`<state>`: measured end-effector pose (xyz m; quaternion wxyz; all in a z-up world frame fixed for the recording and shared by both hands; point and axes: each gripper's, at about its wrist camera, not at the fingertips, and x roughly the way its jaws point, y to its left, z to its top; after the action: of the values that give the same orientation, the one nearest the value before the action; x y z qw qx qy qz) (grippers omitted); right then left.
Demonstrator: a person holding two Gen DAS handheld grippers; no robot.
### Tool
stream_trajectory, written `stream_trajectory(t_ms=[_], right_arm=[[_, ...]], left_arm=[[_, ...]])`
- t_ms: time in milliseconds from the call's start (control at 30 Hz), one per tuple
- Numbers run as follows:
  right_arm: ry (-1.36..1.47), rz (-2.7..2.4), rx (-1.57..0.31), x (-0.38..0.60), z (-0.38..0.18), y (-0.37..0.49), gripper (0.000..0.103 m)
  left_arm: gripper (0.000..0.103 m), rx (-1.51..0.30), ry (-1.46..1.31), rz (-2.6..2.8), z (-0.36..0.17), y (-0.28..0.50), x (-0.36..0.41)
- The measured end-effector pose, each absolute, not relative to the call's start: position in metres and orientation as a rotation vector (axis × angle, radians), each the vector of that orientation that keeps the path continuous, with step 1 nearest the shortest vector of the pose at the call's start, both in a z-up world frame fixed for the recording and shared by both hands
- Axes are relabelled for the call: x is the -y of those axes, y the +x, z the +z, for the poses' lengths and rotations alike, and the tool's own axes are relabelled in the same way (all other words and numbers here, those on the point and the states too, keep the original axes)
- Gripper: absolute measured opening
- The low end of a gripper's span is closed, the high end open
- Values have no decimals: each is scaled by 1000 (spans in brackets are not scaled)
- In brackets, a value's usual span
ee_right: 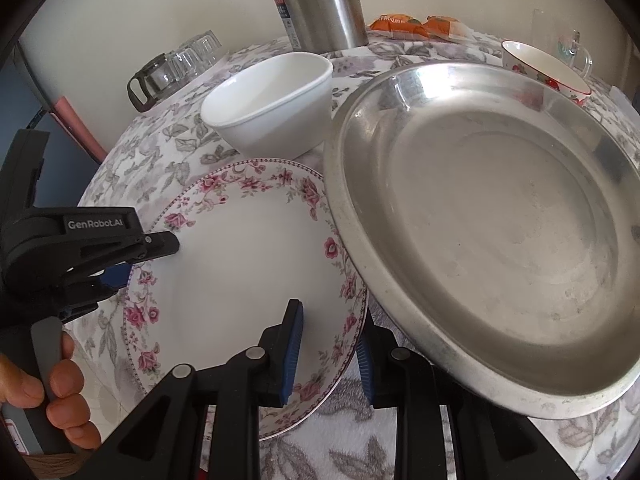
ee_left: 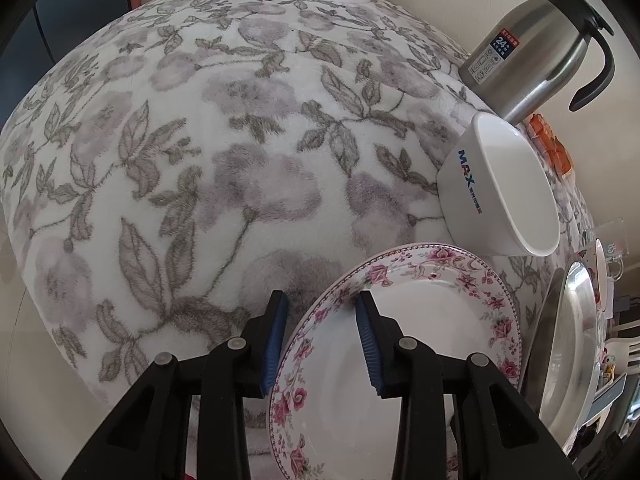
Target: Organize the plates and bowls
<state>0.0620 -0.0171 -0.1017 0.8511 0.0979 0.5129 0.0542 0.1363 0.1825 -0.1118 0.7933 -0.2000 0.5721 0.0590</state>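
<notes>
Both grippers are on the same floral plate [ee_right: 248, 264], which sits tilted over the floral tablecloth [ee_left: 200, 160]. The left gripper [ee_left: 322, 344] has its blue pads narrowed around the plate's left rim, one pad under the edge and one on the white face; whether they're actually pressing is hard to say. The right gripper [ee_right: 330, 354] straddles the plate's near right rim the same way, jaws narrow, one pad on top and one below. A hand [ee_right: 44, 388] shows at the lower left of the plate, wrapped around the left tool's handle.

Just right of the plate, overlapping its edge, is a big steel pan [ee_right: 500, 240]. Behind the plate stands a white bowl [ee_right: 272, 100], with a steel thermos jug [ee_right: 320, 4] further back. A red-patterned bowl [ee_right: 548, 70] sits behind the pan.
</notes>
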Motion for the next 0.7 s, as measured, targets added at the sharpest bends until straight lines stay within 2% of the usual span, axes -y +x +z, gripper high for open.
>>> stream_trajectory(t_ms=[267,700], right_arm=[[189,123,-1065,14,-98,60,27],[167,134,-1057,11,-95,57,27]], left_arm=[[27,-1212,-434,137,-104,131,-190],[25,-1203,-431,152,-97,124,-192]])
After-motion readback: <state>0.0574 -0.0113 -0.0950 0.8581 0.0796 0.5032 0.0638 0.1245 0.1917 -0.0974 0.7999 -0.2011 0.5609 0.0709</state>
